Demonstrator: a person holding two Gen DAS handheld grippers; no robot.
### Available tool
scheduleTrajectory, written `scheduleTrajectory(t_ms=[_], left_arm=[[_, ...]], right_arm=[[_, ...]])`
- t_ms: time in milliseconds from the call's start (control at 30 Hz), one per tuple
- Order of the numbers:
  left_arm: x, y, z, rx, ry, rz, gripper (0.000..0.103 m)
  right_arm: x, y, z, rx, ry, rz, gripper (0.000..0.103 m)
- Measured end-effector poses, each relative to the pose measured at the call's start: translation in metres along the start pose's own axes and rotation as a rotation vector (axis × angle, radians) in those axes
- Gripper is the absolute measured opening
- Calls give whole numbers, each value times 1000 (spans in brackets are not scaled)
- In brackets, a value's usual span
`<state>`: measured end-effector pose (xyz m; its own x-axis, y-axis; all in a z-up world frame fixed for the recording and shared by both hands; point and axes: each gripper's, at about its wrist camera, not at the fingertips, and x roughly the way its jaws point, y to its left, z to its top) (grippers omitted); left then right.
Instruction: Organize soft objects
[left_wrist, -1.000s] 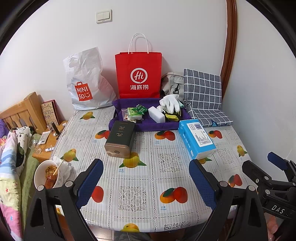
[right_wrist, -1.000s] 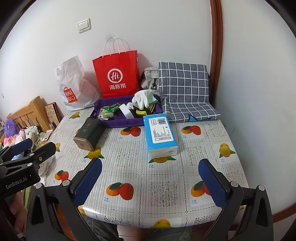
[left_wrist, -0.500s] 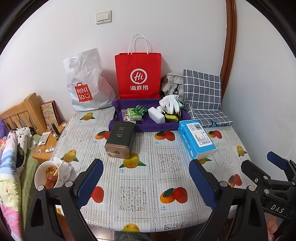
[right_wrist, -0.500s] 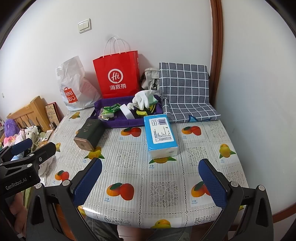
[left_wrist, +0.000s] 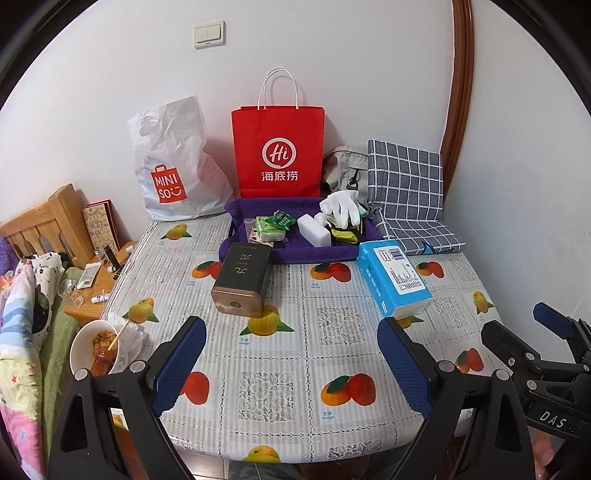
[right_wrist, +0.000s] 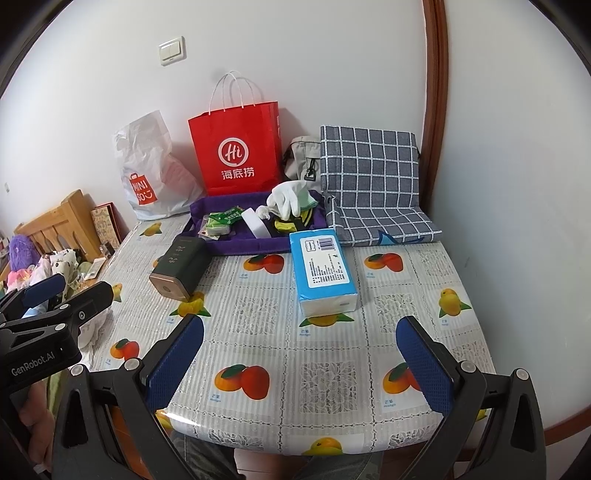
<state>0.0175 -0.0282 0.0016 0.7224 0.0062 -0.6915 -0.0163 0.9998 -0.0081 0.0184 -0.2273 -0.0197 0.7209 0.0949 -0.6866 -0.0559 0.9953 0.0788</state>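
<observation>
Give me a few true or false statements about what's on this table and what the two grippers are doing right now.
1. The blue tissue pack lies on the table outside the purple tray. True.
2. The white glove is held by the right gripper. False: it rests in the tray.
3. The left gripper is open and holds nothing. True.
4. The dark tin stands upright. False: it lies on its side.
</observation>
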Motion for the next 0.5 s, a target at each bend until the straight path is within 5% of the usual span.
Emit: scheduleTrajectory(t_ms=[500], left_arm=[[-3, 1, 0, -2, -4, -1, 94]], right_arm=[[0, 1, 1, -9, -3, 4, 103]])
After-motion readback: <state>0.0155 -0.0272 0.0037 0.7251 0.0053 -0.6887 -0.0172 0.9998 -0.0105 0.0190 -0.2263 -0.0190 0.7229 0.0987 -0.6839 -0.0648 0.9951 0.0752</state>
